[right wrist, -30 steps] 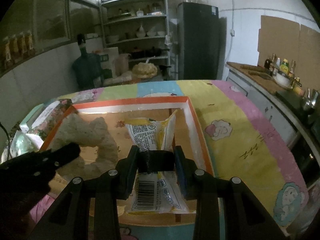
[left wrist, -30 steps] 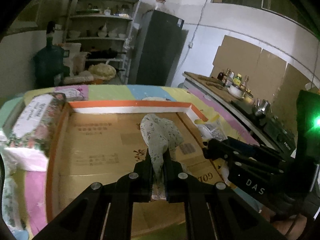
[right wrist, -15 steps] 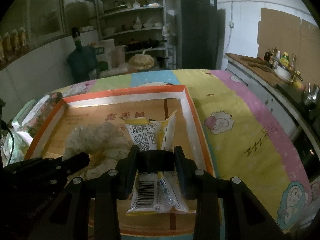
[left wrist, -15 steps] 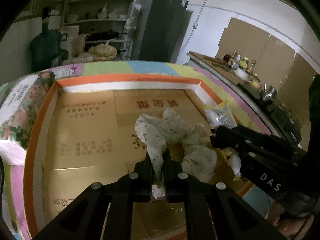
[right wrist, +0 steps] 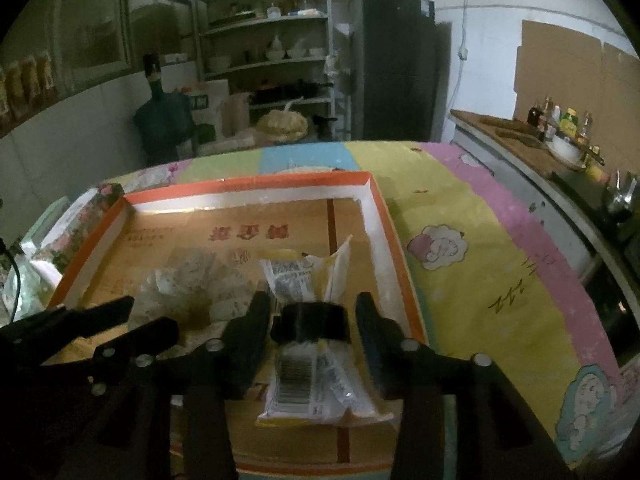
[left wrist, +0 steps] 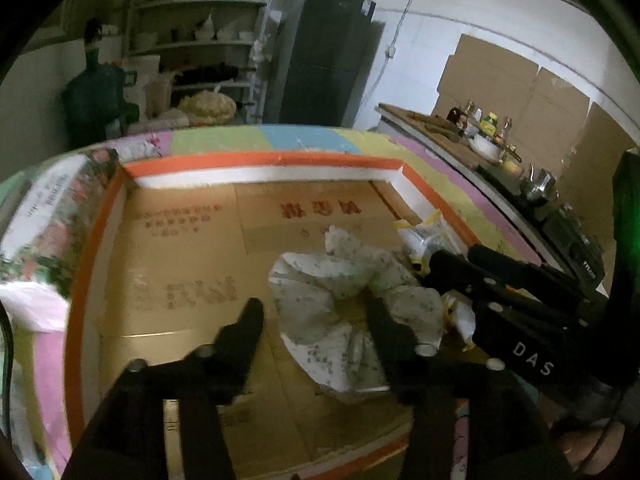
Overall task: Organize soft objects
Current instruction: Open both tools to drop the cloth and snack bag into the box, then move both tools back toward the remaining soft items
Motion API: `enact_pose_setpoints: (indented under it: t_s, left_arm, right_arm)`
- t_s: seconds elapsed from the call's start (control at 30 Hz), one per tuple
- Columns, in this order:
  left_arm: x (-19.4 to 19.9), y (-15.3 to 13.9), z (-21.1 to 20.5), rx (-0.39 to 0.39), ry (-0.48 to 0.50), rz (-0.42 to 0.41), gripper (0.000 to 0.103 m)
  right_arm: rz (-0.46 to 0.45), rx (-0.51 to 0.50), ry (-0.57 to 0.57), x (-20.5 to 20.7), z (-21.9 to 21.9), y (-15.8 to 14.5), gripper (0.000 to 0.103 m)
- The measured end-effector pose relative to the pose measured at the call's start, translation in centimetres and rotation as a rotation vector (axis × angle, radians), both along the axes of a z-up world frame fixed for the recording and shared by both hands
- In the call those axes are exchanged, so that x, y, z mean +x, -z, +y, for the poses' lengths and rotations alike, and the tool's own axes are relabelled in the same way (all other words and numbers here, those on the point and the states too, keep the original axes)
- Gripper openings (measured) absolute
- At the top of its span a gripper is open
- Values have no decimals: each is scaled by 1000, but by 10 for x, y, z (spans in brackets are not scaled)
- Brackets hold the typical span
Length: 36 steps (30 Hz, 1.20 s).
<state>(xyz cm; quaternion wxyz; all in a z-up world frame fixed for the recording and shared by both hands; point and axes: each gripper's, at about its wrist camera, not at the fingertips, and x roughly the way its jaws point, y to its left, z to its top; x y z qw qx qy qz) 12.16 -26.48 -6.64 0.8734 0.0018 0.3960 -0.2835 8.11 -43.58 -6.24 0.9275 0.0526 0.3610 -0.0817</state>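
A floral cloth (left wrist: 320,280) lies crumpled on the floor of the orange-rimmed cardboard box (left wrist: 260,158). My left gripper (left wrist: 316,316) stands over its near part with the jaws opening. The pads are off the cloth, though the right finger (left wrist: 390,332) overlaps it in the picture. In the right wrist view a yellow-and-white plastic packet (right wrist: 308,384) with a black band (right wrist: 310,320) rests in the box (right wrist: 248,184) by its right wall. My right gripper (right wrist: 312,312) straddles the packet, jaws opening, with a small gap on each side. The cloth (right wrist: 192,284) and left gripper (right wrist: 120,320) show at left.
A floral-wrapped package (left wrist: 48,216) leans against the box's left side. The box sits on a pastel cartoon mat (right wrist: 480,260). A counter with bottles and a bowl (right wrist: 560,136) runs along the right. Shelves (right wrist: 272,52) and a dark fridge (right wrist: 396,68) stand behind.
The left jaws went from shut on the hanging cloth to wide apart, and the cloth now lies in the box. The right jaws have widened off the packet's black band.
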Motion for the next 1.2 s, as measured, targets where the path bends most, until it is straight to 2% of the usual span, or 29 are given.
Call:
enact_pose_setpoints:
  t_s: [0.07, 0.13, 0.2, 0.23, 0.27, 0.33, 0.4, 0.47, 0.57, 0.63, 0.7, 0.77, 1.2]
  left_arm:
    - [-3, -5, 5, -21, -4, -5, 57]
    - [-6, -11, 9, -36, -7, -21, 63]
    - [-11, -18, 14, -49, -2, -56, 75]
    - [-15, -22, 17, -54, 4, -85, 77]
    - [-19, -26, 20, -60, 11, -117, 79]
    - [-31, -37, 27, -68, 28, -234, 85]
    - [-45, -48, 35, -43, 27, -369, 96]
    - [-52, -56, 43, 3, 15, -415, 97]
    - [-58, -65, 67, 18, -44, -418, 96]
    - [-60, -68, 81, 20, -86, -398, 96]
    - [-61, -69, 99, -4, -104, -378, 90]
    - [-61, -69, 114, -8, -135, -373, 89]
    - [-69, -66, 222, 9, -343, -353, 86]
  right_arm:
    - [-14, -2, -2, -4, 0, -4, 54]
    - [-26, -7, 0, -8, 1, -9, 56]
    - [-39, -7, 5, -12, 2, -14, 56]
    - [-46, -6, 7, -14, 3, -15, 56]
    - [-54, -6, 10, -17, 4, -17, 56]
    - [-81, -8, 20, -24, 7, -23, 57]
    - [-119, -7, 34, -33, 12, -30, 59]
    - [-166, -9, 45, -43, 20, -38, 63]
    - [-225, -8, 43, -57, 37, -49, 64]
    - [-258, 4, 21, -65, 52, -54, 73]
    - [-274, 13, -3, -70, 66, -57, 73]
    - [-285, 17, -27, -73, 83, -60, 73]
    - [-261, 83, -211, -62, 179, -57, 74]
